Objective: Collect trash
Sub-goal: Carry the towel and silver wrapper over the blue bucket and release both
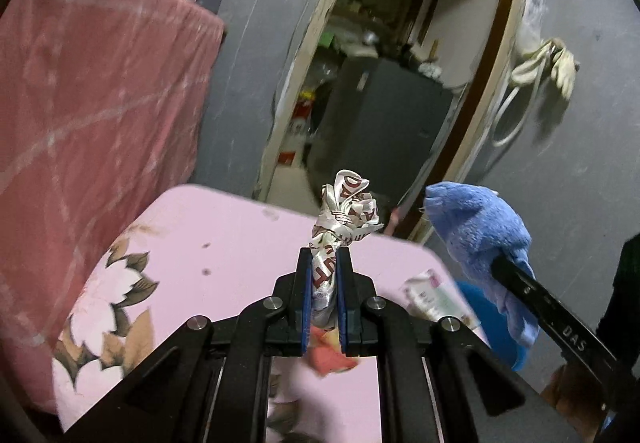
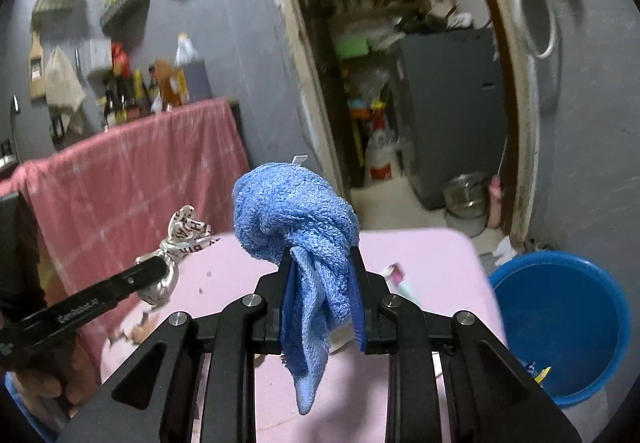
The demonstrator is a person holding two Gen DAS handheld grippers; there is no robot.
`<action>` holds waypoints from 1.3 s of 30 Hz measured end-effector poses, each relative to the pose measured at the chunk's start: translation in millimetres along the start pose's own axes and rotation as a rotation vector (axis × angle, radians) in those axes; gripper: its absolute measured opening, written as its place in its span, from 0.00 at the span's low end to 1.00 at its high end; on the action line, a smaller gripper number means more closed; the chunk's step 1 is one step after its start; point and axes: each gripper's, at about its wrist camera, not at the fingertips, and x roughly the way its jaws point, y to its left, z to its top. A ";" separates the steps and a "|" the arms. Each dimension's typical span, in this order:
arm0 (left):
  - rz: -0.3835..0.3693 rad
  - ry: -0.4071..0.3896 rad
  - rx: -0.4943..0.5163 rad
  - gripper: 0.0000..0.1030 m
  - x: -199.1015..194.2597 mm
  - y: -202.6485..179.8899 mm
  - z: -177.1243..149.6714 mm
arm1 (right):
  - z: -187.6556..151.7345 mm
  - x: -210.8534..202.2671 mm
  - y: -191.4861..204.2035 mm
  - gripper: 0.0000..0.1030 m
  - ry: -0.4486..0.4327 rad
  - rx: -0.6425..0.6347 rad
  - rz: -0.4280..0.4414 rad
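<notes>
Both grippers loaded: left gripper [image 1: 324, 255] pinches wrapper [image 1: 346, 211]; right gripper [image 2: 322, 263] clamps cloth [image 2: 296, 211].

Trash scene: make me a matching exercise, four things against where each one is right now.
Things:
1. crumpled wrapper
2. blue cloth
3. blue bucket
4. bottles

Places:
A. on the floor beside the pink table
B. on the counter with the red cloth
C. in the left tongs
D. in the right tongs

Pairs: 1-C, 2-D, 3-A, 4-B
</notes>
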 end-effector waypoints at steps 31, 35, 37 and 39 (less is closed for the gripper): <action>-0.171 -0.103 0.268 0.08 82.9 -217.9 -46.5 | -16.7 -94.1 -168.6 0.21 -0.270 0.132 -0.357; -0.168 -0.038 0.277 0.08 104.2 -232.9 -58.6 | -26.9 -88.2 -187.5 0.21 -0.224 0.153 -0.391; -0.164 0.003 0.282 0.08 115.2 -238.6 -63.8 | -30.5 -84.8 -196.3 0.22 -0.198 0.169 -0.402; -0.162 0.053 0.289 0.08 127.0 -242.3 -69.0 | -34.6 -80.4 -205.1 0.22 -0.164 0.185 -0.414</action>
